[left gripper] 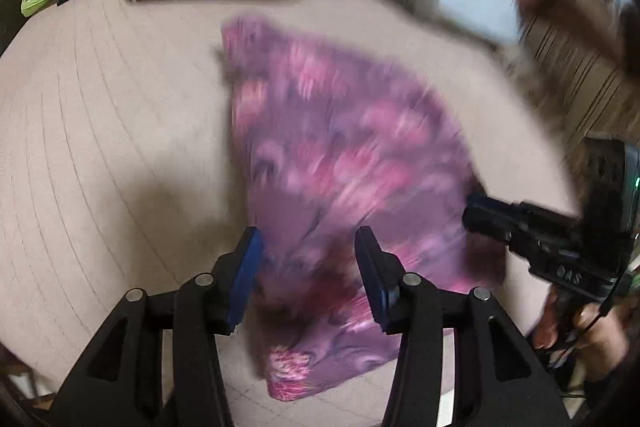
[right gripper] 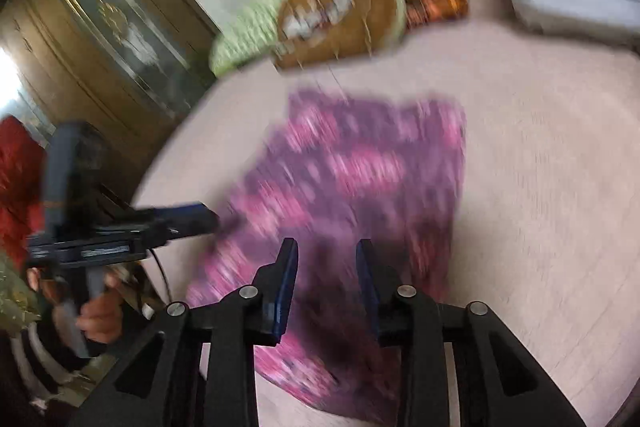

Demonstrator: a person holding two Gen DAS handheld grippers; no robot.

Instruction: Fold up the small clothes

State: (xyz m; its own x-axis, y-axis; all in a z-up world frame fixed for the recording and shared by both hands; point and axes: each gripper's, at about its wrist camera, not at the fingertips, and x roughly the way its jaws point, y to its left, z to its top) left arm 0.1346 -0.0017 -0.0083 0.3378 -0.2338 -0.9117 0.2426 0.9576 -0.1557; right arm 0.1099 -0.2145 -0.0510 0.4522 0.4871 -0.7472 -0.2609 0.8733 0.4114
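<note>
Left gripper [left gripper: 308, 239] jaws apart, right gripper [right gripper: 327, 251] jaws apart, blurred purple-pink floral garment [left gripper: 340, 155] lying flat

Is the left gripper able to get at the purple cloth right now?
Probably yes. The left gripper hangs open just over the near part of the purple cloth on the bed, nothing between them. The right gripper works the cloth's other side.

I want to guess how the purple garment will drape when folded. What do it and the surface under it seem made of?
The purple garment looks like thin, soft woven or knit fabric with a matte pink floral print; it lies limp with soft creases. Blur hides the weave. The surface under it seems a pale pink quilted bedcover, matte, with stitched parallel lines.
</note>
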